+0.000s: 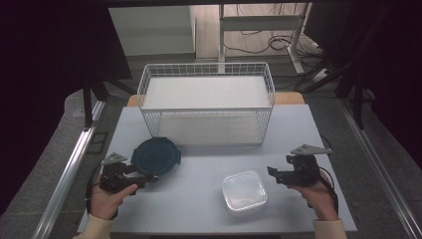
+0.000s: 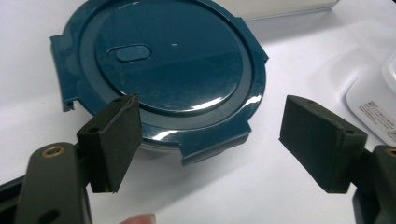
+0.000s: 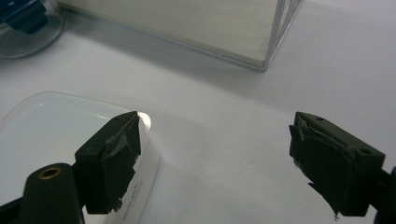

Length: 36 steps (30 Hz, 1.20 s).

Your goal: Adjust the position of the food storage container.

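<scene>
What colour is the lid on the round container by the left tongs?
Dark teal lid, glossy; clearest in the left gripper view.

White wire basket (image 1: 206, 107) at the far side of a pale grey table (image 1: 199, 209)

Stands upright near the table's far edge, long side facing the near edge, with a flat white panel across its upper level and another lining the bottom. Shows its lower corner and pale liner in the right gripper view (image 3: 261, 46). Beyond the table: a grey floor (image 1: 159, 30), a white metal frame leg (image 1: 221, 30), dark loose cables (image 1: 278, 42). Along both sides: dark curtains (image 1: 45, 59) and slanting metal rails (image 1: 69, 169).
</scene>
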Each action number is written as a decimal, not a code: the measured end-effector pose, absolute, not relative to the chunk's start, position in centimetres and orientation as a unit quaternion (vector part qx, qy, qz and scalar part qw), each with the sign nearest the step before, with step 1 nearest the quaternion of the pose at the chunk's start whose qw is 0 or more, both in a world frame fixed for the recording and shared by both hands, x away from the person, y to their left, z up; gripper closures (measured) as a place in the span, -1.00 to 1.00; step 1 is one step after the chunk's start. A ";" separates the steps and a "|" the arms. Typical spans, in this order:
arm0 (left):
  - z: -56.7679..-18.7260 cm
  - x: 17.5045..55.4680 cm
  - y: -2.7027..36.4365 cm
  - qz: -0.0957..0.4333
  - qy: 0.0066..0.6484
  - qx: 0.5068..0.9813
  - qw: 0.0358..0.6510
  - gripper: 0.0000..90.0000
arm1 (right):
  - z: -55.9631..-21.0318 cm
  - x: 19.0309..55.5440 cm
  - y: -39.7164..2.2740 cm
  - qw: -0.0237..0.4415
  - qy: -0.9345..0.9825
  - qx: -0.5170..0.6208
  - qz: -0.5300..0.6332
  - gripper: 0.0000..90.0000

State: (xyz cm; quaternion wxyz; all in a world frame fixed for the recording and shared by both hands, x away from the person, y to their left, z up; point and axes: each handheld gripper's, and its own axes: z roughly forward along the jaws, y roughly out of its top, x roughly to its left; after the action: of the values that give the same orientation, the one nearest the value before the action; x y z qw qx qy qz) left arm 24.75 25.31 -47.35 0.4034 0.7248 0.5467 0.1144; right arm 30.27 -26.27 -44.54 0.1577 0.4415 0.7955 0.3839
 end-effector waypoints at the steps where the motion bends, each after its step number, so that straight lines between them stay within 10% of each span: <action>1: -47.4 24.8 25.4 0.114 0.550 0.723 0.401 -0.53 | -44.5 30.3 -26.3 0.157 0.794 0.443 0.386 -0.63; 36: -46.0 24.2 26.9 0.127 0.552 0.713 0.413 -0.43 | -44.1 29.3 -25.7 0.163 0.797 0.437 0.383 -0.49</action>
State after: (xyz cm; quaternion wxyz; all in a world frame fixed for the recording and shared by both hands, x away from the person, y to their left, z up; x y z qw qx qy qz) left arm 24.22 26.90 -45.99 0.4134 0.7131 0.5518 0.1268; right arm 29.28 -25.71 -44.06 0.1627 0.4366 0.7974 0.3835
